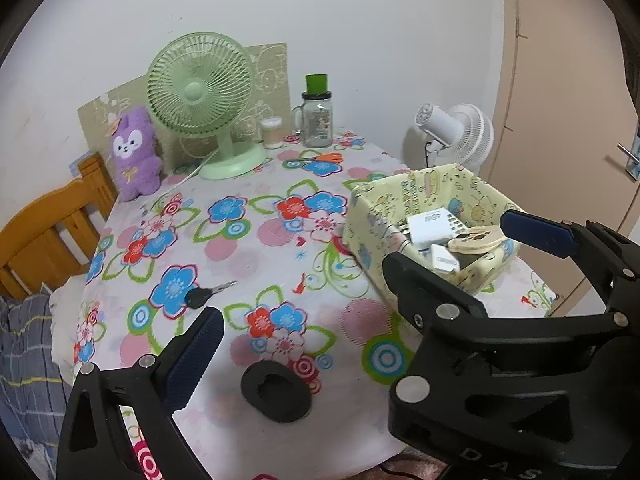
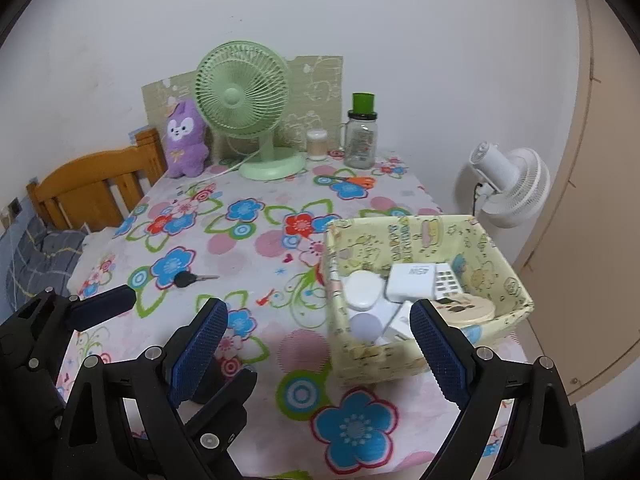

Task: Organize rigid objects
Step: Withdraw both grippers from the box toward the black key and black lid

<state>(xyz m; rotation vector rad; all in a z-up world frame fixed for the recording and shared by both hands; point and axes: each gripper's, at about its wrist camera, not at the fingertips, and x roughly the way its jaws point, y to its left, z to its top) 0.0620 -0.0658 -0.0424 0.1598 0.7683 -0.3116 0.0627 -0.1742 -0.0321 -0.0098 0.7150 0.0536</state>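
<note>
The basket (image 2: 424, 236) stands at right of the frame on the table (image 2: 256, 240), the key (image 2: 188, 279) at left; fan (image 2: 248, 112), plush (image 2: 186, 140) and jar (image 2: 361, 138) at upper middle

The tabletop (image 2: 256, 248) wears a white cloth printed with blue, red and pink flowers and green leaf outlines. The storage basket (image 2: 516, 280) is pale yellow with cartoon figures, holding white chargers (image 2: 410, 282) and a cream disc (image 2: 470, 308). A black-headed key (image 2: 188, 279) (silver blade) lies on a blue flower. The desk fan (image 2: 242, 98) is mint green, the plush toy (image 2: 186, 140) purple, the fingers (image 2: 200, 344) dark blue.
</note>
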